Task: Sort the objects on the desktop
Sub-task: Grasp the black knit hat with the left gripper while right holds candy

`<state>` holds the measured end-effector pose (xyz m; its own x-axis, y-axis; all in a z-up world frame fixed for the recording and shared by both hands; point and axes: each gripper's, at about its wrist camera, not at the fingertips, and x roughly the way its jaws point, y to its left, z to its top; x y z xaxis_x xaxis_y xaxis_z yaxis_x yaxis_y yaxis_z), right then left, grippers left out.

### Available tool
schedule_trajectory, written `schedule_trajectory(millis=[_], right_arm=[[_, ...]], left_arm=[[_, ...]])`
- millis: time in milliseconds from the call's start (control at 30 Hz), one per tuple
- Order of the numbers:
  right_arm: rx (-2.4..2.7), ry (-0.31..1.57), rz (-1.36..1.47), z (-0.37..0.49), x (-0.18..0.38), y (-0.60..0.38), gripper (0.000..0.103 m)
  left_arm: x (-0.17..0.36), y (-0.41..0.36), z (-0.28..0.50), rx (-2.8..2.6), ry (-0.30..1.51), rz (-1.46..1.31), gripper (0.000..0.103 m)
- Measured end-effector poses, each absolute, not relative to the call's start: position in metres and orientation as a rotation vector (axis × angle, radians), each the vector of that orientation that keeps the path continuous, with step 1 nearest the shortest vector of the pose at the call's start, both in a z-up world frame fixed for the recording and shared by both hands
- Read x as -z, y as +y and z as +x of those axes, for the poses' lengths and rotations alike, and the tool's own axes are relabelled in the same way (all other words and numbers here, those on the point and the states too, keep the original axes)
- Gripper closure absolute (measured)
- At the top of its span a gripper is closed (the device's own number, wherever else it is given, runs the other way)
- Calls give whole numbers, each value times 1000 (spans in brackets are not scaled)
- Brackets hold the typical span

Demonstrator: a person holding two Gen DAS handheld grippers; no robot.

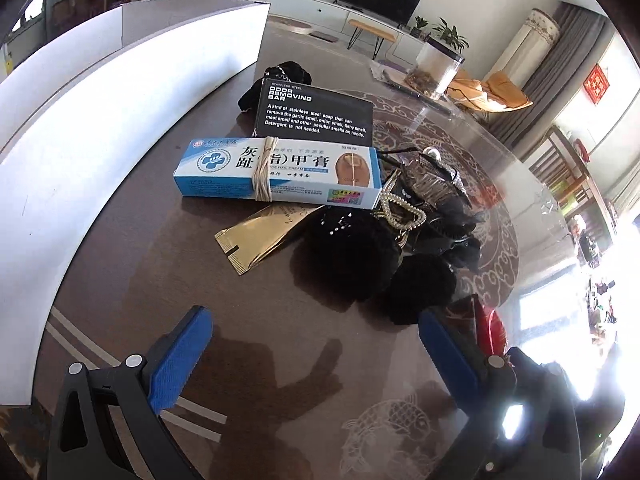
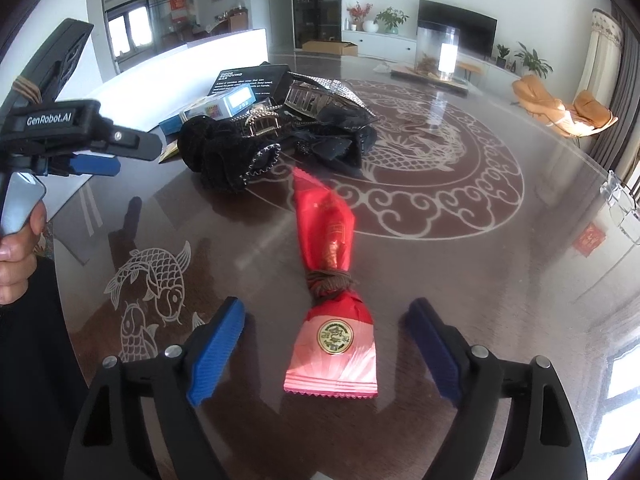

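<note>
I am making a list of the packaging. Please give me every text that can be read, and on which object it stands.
"STAINLESS STEEL ODOR REMOVING BAR", with a paragraph on removing smells: black box.
"灰趾(指)甲膏" and "TOE NAIL CREAM": blue and white box; its small print is unreadable.
"GenRobot.AI": left gripper body.
Gold seal on the red packet: too blurred.

A red packet point(image 2: 330, 312), tied in the middle with brown string, lay flat by itself. A blue and white box point(image 1: 276, 172) with a rubber band around it rested on a black box point(image 1: 316, 112) and a gold packet point(image 1: 256, 236). Black fluffy hair ties point(image 1: 352, 256) sat just beside them.
</note>
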<state>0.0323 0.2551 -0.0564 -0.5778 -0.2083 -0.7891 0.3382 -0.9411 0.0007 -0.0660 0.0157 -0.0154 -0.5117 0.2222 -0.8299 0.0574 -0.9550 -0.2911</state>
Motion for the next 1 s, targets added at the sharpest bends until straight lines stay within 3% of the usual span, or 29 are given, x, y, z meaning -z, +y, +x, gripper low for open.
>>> schedule_trajectory(millis=[100, 267, 400, 700, 933, 1000], right_arm=[[2519, 231, 1239, 32, 58, 253, 14], [2515, 215, 1232, 32, 58, 255, 13], [2509, 178, 1220, 33, 57, 258, 14], [2506, 169, 1221, 32, 57, 259, 13], [2459, 145, 1244, 28, 54, 263, 13], [2434, 180, 1270, 23, 54, 259, 13]], left_arm=[[7, 39, -85, -2782, -418, -1497, 0], [39, 68, -116, -2856, -170, -1725, 0], [39, 38, -89, -2806, -246, -1620, 14], [44, 6, -77, -2638, -213, -1669, 13], [49, 34, -61, -2680, -17, -1690, 12], [48, 30, -60, -2668, -66, -1659, 21]])
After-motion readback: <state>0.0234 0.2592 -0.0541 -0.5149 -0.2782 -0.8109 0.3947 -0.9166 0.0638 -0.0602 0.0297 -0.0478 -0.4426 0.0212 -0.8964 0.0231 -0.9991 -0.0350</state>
